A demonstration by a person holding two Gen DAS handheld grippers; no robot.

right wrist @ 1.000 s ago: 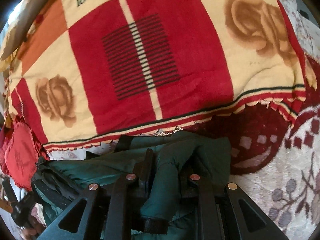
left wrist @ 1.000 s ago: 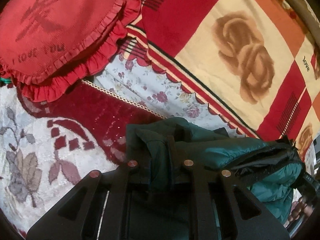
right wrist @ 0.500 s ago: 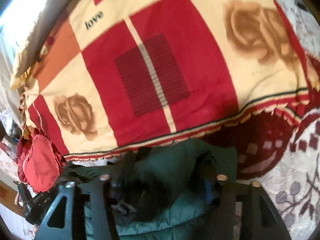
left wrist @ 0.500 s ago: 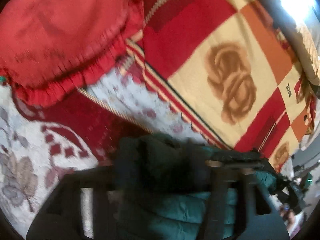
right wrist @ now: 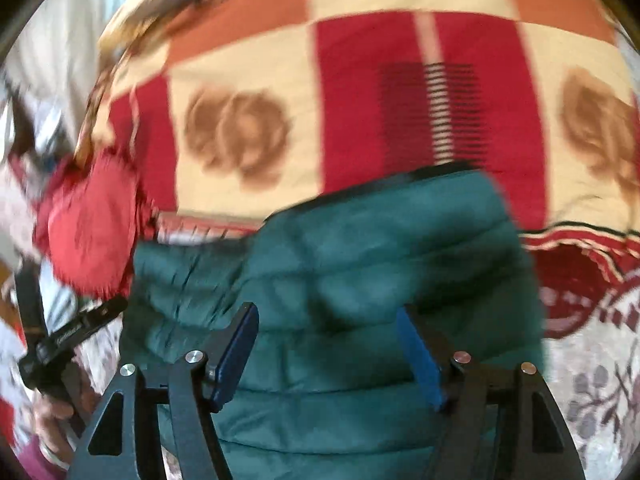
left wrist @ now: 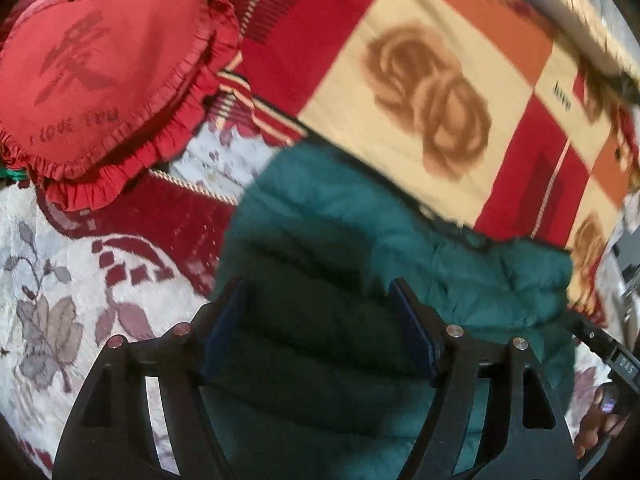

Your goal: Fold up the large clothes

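both grippers have released the green puffer jacket (left wrist: 360, 240): left gripper (left wrist: 316, 312) and right gripper (right wrist: 326, 332) jaws, just opened, stand spread over its folded quilted surface on the bedspread (left wrist: 60, 280).

bare bedspread (left wrist: 80, 300) left, heart cushion (left wrist: 100, 68) blocking far left

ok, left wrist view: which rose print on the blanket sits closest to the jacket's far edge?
The big brown rose on the cream square, right above the green jacket. The other rose is smaller, near the picture's right edge beside the jacket's corner.
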